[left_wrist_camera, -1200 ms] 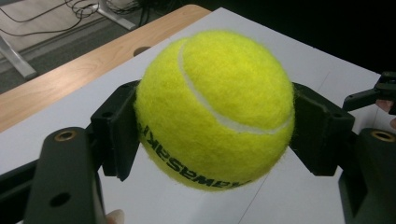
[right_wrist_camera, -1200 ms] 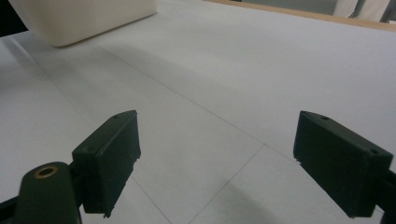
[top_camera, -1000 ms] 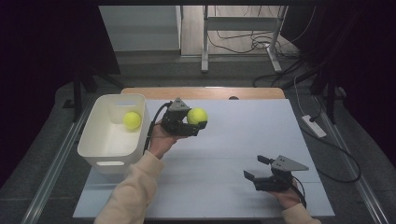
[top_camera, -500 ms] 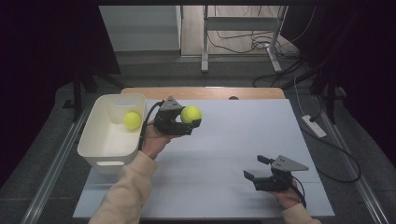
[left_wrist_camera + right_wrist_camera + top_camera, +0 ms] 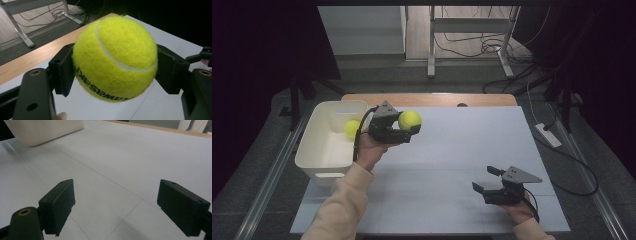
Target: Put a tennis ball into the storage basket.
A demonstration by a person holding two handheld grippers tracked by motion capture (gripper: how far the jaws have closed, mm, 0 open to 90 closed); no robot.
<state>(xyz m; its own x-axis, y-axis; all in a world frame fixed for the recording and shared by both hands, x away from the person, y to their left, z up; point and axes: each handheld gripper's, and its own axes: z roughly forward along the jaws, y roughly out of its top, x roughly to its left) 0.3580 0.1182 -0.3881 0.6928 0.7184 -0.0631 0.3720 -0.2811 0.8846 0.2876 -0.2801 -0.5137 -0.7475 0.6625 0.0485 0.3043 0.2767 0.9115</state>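
Note:
My left gripper (image 5: pixel 410 124) is shut on a yellow tennis ball (image 5: pixel 410 119) and holds it above the table, just right of the white bin (image 5: pixel 323 155). In the left gripper view the ball (image 5: pixel 115 57) sits pressed between both black pads, black lettering on its underside. A second yellow ball (image 5: pixel 351 128) lies inside the bin near its far right corner. My right gripper (image 5: pixel 484 180) rests low near the table's front right, open, with nothing between its jaws (image 5: pixel 115 205).
The white-covered table (image 5: pixel 452 160) has a wooden strip (image 5: pixel 432 99) along its far edge. Beyond it stand a metal frame and loose cables on the floor. A white power strip (image 5: pixel 548 135) lies off the table's right side.
My left gripper has carried the ball leftward, toward the bin, and slightly up. The right gripper has stayed where it was.

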